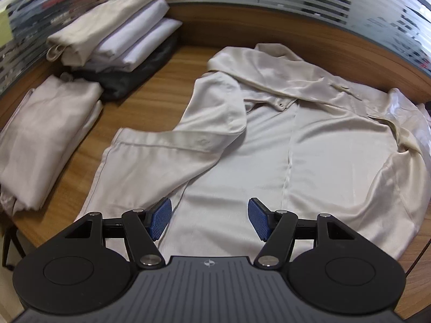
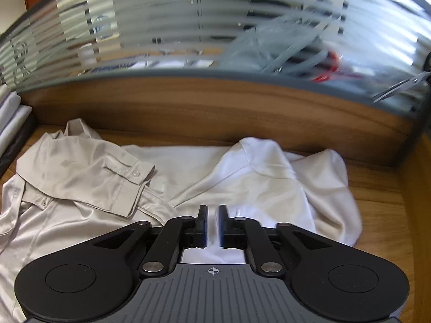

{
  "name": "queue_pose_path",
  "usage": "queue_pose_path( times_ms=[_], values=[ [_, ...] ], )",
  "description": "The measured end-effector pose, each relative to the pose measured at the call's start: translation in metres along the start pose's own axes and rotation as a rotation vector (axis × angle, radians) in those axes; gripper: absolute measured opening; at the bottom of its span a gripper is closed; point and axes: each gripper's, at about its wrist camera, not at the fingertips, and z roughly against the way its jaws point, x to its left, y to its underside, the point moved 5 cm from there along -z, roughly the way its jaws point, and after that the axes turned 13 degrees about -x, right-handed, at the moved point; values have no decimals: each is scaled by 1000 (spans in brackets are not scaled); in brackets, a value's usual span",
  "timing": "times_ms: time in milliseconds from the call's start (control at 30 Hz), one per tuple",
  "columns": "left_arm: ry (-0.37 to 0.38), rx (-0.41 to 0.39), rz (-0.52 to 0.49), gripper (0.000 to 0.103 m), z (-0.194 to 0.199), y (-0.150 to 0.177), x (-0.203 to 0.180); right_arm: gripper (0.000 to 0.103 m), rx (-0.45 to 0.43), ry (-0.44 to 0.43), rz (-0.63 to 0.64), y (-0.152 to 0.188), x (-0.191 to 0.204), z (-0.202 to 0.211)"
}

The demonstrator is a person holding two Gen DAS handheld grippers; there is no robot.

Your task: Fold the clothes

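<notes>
Shirt half folded: one sleeve crossed in.
Other side, hem pending; left gripper released, right gripper barely parted, empty.

The wooden desk is backed by a raised wooden board topped with striped frosted glass, and a cream long-sleeved shirt lies spread flat on it, one sleeve folded in across its front and the other shoulder bunched up near the back board. On the bare wood just beside the shirt lies a folded cream garment. Behind that garment, in the corner against the board, sits a stack of folded clothes, its dark bottom piece resting directly on the desk with white and cream pieces above.
</notes>
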Motion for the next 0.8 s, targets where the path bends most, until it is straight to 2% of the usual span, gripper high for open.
queue_pose_path(
  times_ms=[200,500,633,800],
  values=[
    [13,26,-22,69,-4,6,-8,23,23,-30,-28,13,-2,21],
    [77,29,-92,69,-18,0,-33,23,119,7,-159,85,-18,53],
    [103,37,-120,69,-23,-1,-39,24,174,17,-195,112,-15,52],
    [122,26,-145,69,-24,-7,-41,31,197,44,-190,132,1,40]
  ],
)
